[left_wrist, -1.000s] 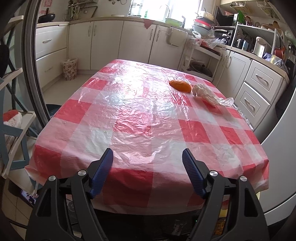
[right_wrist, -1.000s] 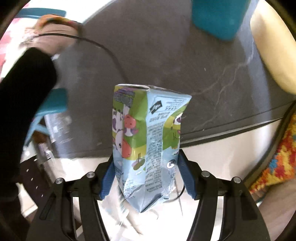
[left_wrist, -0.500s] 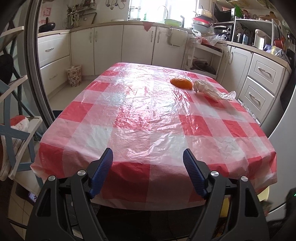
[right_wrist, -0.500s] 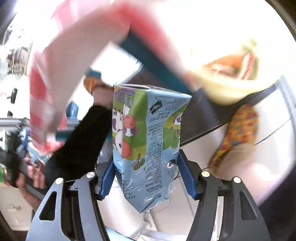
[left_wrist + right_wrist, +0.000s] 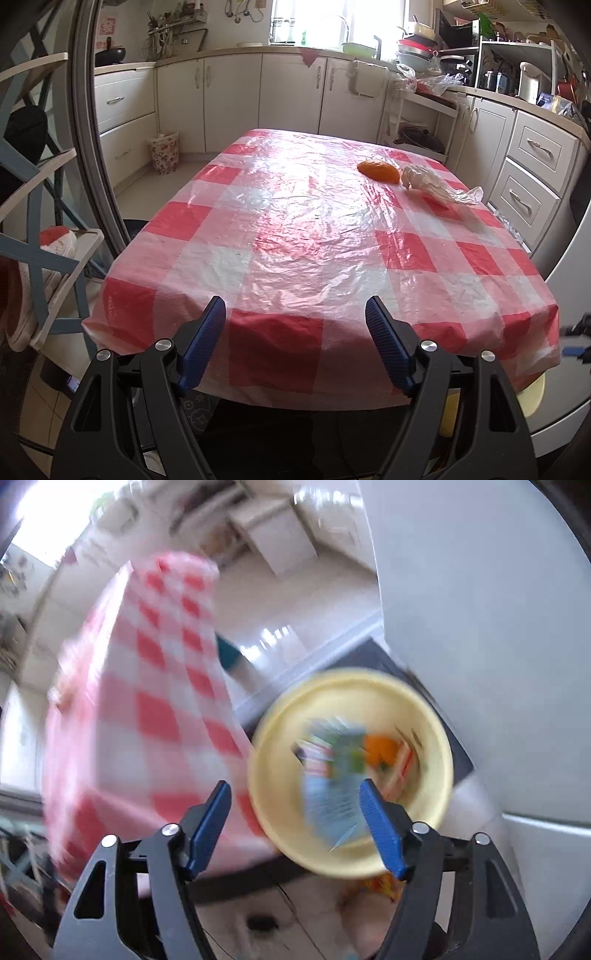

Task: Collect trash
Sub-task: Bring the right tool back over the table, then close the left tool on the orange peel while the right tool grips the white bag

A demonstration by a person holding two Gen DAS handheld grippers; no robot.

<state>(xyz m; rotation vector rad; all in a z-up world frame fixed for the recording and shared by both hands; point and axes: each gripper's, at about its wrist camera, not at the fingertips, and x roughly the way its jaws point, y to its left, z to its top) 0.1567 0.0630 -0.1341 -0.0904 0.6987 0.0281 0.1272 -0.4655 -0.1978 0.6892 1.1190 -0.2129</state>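
In the left wrist view my left gripper is open and empty at the near edge of the table with the red-checked cloth. An orange peel and a crumpled clear plastic bag lie at the table's far right. In the blurred right wrist view my right gripper is open above a yellow bin beside the table. The blue and green drink carton lies free inside the bin with other trash.
White kitchen cabinets and a cluttered counter ring the table. A blue shelf rack stands at the left. A small floral basket sits on the floor. A grey appliance side rises right of the bin.
My right gripper swung over the yellow bin, opened and let go of the drink carton, which now lies in the bin. My left gripper drew back slightly from the table.
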